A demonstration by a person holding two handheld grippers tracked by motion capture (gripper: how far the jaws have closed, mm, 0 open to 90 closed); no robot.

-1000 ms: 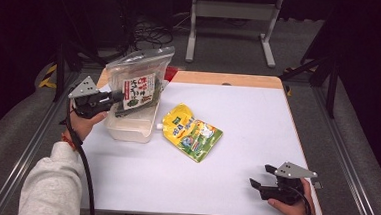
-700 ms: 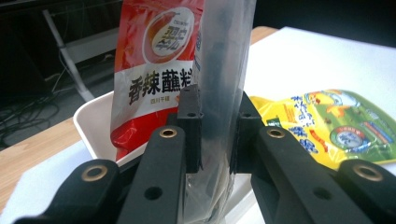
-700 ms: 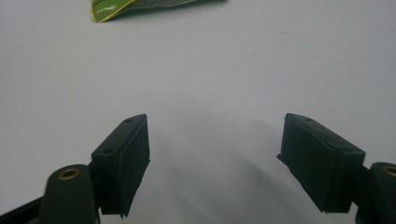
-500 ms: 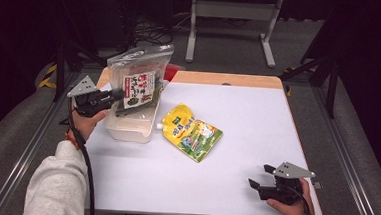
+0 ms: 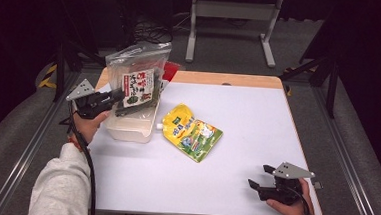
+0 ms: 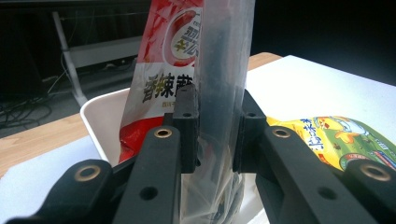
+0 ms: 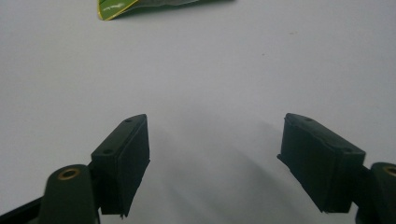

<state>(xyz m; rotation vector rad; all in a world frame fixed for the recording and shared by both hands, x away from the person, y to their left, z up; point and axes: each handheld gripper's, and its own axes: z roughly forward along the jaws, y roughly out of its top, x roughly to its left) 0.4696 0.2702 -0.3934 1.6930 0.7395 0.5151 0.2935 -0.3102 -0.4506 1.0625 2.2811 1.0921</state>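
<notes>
Yellow-green pouch [image 5: 192,132], white bin [image 5: 129,126]

1. Your left gripper [image 5: 113,96] has carried the clear seaweed bag [image 5: 138,82] a little further upright over the white bin [image 5: 130,129]; it now stands nearly vertical.
2. Its jaws have just been opening slightly, with the bag between them and the pads [image 6: 187,126] at the plastic.

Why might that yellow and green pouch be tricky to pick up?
The yellow and green pouch lies flat on the table, so it probably flops when lifted. Its shiny skin looks slippery. The small spout suggests liquid inside, so perhaps heavy for its size.
</notes>
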